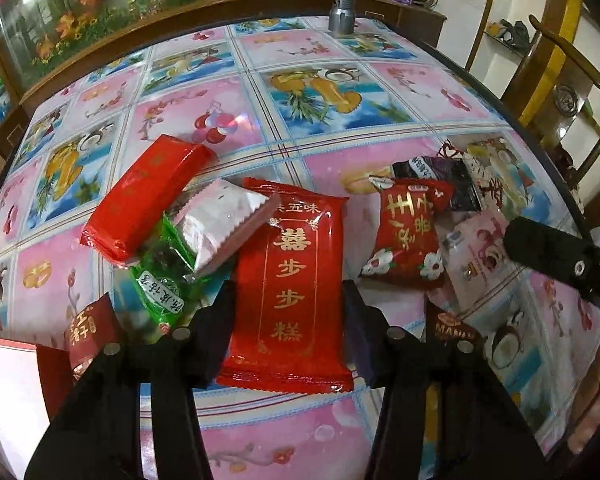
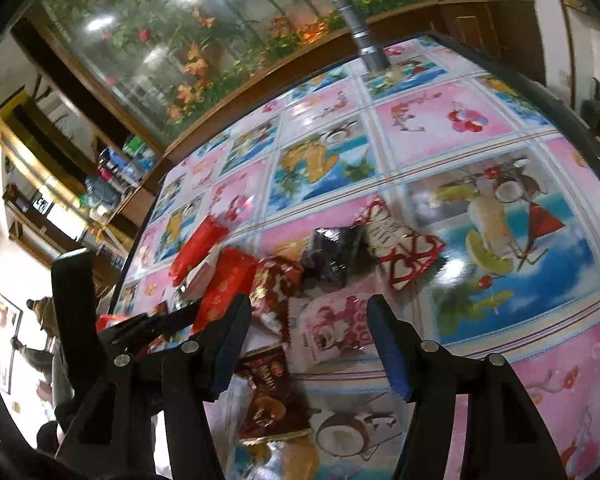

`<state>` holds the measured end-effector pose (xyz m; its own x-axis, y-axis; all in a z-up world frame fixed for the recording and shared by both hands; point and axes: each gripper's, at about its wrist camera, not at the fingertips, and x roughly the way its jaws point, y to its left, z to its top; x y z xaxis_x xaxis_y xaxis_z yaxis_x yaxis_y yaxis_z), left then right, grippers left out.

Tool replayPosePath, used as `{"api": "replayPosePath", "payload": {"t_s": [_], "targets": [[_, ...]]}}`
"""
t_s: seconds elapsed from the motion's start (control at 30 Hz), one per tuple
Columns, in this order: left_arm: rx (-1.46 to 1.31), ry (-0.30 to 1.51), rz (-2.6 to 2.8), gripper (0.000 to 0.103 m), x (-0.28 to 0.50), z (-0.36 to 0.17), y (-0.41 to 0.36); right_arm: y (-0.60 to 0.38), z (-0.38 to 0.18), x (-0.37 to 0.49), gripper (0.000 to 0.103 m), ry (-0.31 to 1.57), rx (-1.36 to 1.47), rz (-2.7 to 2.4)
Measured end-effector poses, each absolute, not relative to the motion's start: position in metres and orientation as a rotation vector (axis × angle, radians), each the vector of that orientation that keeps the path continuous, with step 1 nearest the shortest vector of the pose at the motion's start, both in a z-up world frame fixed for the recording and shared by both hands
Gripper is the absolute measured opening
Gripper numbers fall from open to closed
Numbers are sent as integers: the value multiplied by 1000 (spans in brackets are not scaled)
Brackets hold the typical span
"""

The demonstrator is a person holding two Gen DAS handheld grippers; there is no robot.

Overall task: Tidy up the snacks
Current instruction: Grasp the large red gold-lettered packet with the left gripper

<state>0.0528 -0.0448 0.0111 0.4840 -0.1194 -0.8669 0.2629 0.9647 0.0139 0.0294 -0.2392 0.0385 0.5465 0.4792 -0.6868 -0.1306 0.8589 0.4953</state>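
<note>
The left gripper (image 1: 288, 300) sits nearest, its jaws spread wide on either side of the long red packet (image 1: 290, 292), flanking it, not yet pinching. The right gripper (image 2: 306, 320) is likewise open and empty above the pink packet (image 2: 334, 330). The snacks lie jumbled mid-table on the patterned tablecloth (image 1: 332, 44) (no sorted group visible), so organizing seems barely begun. A red-edged box (image 1: 8, 384) is cropped at the left; its contents cannot be seen.
</note>
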Motion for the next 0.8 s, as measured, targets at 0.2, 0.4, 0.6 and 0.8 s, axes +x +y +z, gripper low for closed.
{"api": "replayPosePath", "payload": {"t_s": [0.2,0.4,0.6,0.8], "targets": [[125,1044,-208,48,28,12,-25,-211,39,22,63,962,256,455],[97,1030,-173,47,-8,17,-1,-175,26,12,60,1009,63,489],[73,1033,-179,48,-45,20,14,-156,19,2,60,1006,-58,493],[51,1049,-196,48,-78,20,25,-143,17,-13,61,992,-122,527]]}}
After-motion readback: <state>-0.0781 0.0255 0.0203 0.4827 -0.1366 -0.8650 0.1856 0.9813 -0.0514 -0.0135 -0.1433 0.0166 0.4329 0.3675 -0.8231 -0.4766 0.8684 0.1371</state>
